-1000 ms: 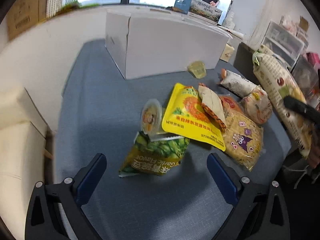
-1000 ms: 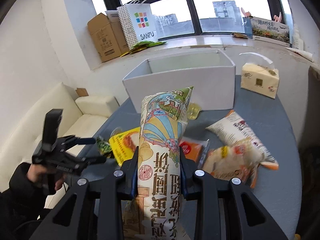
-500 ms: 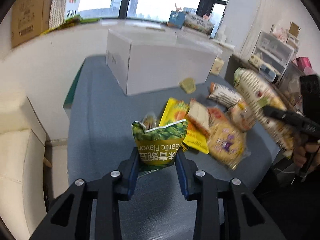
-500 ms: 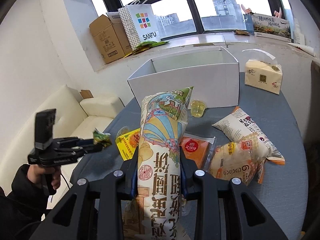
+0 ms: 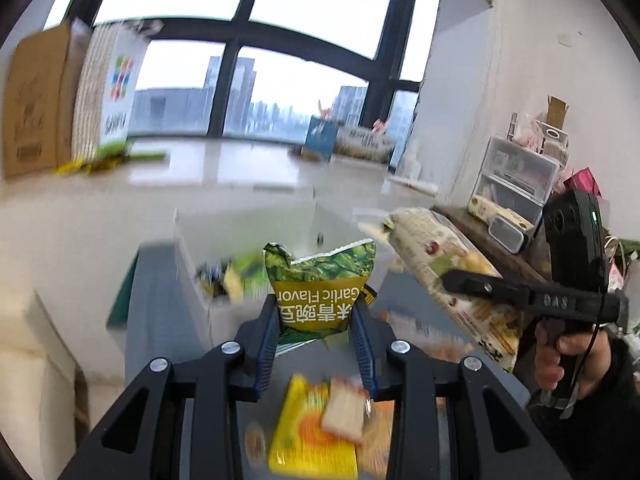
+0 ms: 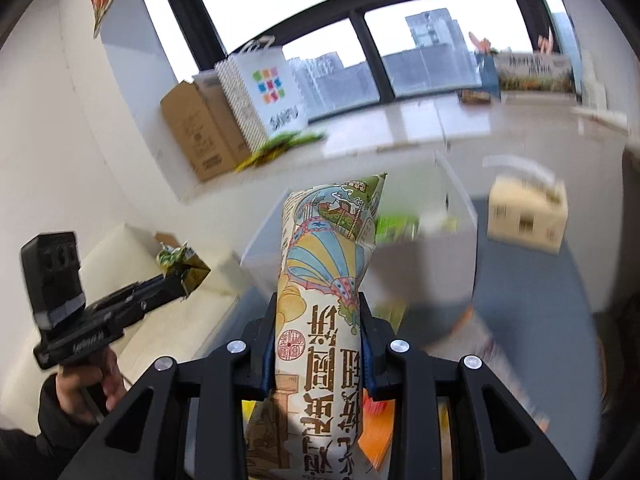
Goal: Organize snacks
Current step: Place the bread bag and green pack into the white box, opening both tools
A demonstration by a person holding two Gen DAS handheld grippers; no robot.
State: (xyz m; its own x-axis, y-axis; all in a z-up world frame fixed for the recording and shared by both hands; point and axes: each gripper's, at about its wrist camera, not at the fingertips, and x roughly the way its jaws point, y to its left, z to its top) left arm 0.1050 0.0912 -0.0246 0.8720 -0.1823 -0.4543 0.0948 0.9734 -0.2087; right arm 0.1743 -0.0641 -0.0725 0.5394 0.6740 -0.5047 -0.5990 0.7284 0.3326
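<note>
My left gripper is shut on a green garlic-flavour pea bag and holds it in the air in front of the open white box. My right gripper is shut on a long cream biscuit pack with a balloon picture, raised before the same box. In the left wrist view the right gripper holds the pack at the right. In the right wrist view the left gripper holds the green bag at the left.
A yellow sunflower bag and a small sandwich pack lie on the blue table below me. A tissue box sits at the table's right. A white sofa is to the left. Cardboard boxes stand on the sill.
My left gripper closed on the green pea bag, lifted it off the table and swung up toward the box. My right gripper raised the biscuit pack toward the box too.
</note>
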